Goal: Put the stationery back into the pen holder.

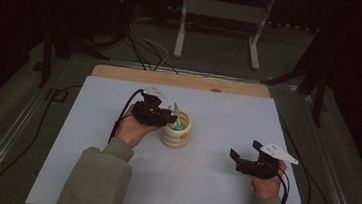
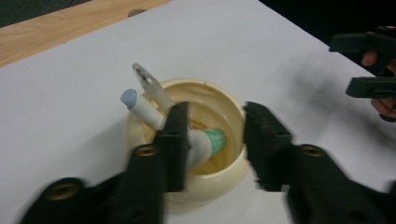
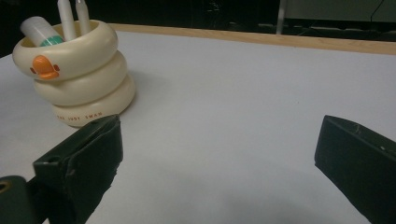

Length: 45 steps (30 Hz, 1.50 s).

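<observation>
1. Since the left gripper (image 2: 212,140) hangs released over the cream holder (image 1: 177,130) at the frame's centre, jaws straddling the green-banded tube (image 2: 205,143) without pressing, lift straight up clear of the rim
2. Right gripper (image 1: 247,156), lower right on the worktop (image 1: 220,196), gapes empty
3. Count: one holder, three sticks

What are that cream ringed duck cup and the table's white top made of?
The cream ringed duck cup looks like moulded plastic or glazed ceramic: smooth rounded rings with a soft sheen, and the look leaves it open which. The white table top seems a matt sheet or laminate with no glare, laid on a wooden board showing pale grain.
</observation>
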### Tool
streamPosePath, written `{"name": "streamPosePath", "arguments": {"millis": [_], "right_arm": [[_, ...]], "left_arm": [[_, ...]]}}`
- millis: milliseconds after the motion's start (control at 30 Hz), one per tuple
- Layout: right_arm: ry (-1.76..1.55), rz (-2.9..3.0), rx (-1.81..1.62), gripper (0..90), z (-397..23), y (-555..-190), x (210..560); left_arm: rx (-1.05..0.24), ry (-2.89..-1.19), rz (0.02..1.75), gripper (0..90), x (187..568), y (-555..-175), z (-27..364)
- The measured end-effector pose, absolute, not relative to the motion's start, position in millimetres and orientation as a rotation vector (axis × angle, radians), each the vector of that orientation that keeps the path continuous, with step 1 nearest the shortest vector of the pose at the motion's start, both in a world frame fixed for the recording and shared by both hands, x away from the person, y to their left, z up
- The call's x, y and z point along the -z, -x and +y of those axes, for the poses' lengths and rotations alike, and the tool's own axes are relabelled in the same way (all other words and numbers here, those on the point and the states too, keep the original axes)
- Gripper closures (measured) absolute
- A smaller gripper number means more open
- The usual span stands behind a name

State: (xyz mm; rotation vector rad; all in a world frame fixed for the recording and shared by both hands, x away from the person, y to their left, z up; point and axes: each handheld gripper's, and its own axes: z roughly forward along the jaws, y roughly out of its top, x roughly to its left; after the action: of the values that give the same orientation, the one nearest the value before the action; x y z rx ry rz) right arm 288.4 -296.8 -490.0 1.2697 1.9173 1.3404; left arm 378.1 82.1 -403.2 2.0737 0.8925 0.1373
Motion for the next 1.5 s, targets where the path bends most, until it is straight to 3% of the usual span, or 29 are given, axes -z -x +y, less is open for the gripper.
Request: {"name": "streamPosePath", "arguments": {"millis": [233,600,1100,1500], "right_arm": [[-1.271,1.916,-1.341,1.7,-297,-289,490],[-1.270,1.918,-1.341,1.7,-297,-288,490],[-1.267,1.907,-1.348,1.7,-299,-287,489],[-1.260,1.900,-1.357,1.6,-300,-284,488]], "left_arm": [[-0.222,-2.026,0.960,27.5,403,-379,84],[-0.281,-1.946,1.018,3.2,405,-378,99],[-0.430,-1.784,1.023,0.9,406,-359,148],[-0.551,-1.755,1.009,0.8,420,-340,177]]}}
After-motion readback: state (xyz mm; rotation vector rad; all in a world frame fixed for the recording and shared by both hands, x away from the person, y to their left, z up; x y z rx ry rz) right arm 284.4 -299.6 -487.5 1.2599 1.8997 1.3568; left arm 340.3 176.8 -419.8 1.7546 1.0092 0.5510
